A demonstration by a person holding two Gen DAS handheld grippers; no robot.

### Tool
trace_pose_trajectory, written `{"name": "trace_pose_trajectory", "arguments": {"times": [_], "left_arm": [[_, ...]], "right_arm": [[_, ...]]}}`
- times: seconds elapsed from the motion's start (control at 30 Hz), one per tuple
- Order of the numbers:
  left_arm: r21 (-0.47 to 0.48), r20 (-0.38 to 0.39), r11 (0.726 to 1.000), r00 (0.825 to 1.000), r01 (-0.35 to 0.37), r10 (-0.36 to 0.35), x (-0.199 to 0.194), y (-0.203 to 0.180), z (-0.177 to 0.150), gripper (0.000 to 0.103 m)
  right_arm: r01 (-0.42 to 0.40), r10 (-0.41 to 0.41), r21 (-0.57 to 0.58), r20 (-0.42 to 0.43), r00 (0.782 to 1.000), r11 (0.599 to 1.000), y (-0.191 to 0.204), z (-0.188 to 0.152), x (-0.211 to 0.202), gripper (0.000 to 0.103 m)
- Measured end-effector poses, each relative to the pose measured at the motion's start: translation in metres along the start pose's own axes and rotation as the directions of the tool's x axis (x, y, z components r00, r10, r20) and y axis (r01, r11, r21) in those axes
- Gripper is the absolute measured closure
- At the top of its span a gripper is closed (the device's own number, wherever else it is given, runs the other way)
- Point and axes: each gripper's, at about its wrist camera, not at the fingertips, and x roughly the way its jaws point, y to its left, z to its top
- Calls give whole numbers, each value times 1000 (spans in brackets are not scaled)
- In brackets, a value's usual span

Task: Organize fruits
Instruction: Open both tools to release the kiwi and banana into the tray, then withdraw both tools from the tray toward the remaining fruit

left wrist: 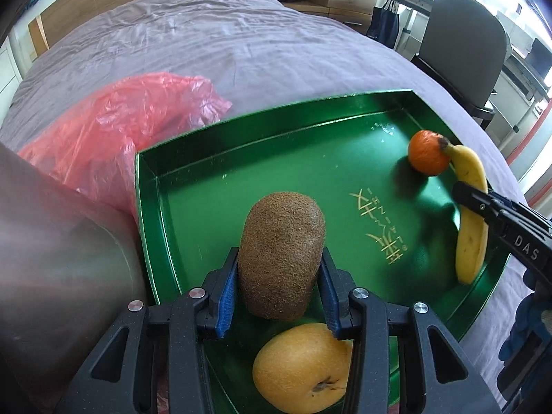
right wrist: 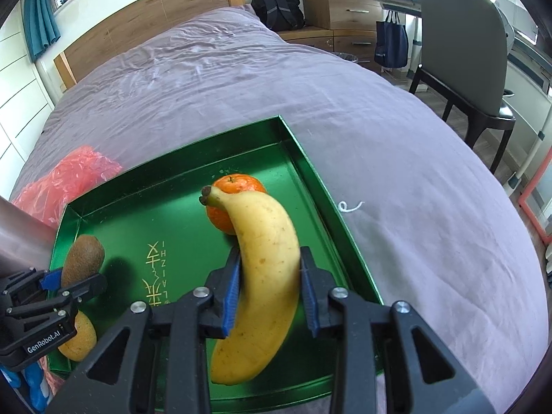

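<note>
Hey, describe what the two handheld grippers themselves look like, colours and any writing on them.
Both are black plastic frames with triangular cut-outs and round silver bolt heads. The left gripper and the right gripper each carry ribbed blue pads lining their jaws. Seen from the other camera, the left one has white GenRobot.AI lettering; the right one shows the white letters DAS.

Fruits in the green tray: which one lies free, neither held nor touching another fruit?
The yellow pear, alone in the near corner. The kiwi and banana are gripped; the orange touches the banana.
</note>
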Motion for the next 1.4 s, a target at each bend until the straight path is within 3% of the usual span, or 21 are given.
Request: {"name": "trace_pose_trajectory", "arguments": {"times": [0.33, 0.43, 0.5, 0.6, 0.67, 1.07, 1.4], "left_arm": [[55, -8, 998, 1000, -19, 20, -3, -12, -1, 64], [68, 17, 997, 999, -30, 29, -14, -14, -2, 55], [70, 29, 997, 999, -29, 27, -21, -16, -1, 52], [85, 50, 996, 999, -26, 22, -38, -20, -3, 52], [102, 60, 995, 998, -20, 14, -48, -24, -7, 52], [153, 131, 987, 988, 56, -77, -132, -30, -53, 51], [97, 210, 995, 977, 14, -35, -189, 4, -98, 51]], "right_arm": [[18, -18, 34, 2, 1000, 999, -8, -6, -4, 80], [25, -25, 40, 5, 1000, 999, -11, -8, -8, 79], [34, -34, 38, 10, 999, 999, -11, -9, -15, 58], [41, -42, 34, 22, 999, 999, -11, -10, -28, 47], [47, -48, 28, 30, 998, 999, -10, -11, -37, 44], [77, -73, -65, 65, 995, 995, 21, -34, -113, 35], [50, -37, -143, 90, 995, 988, 62, -69, -174, 33]]}}
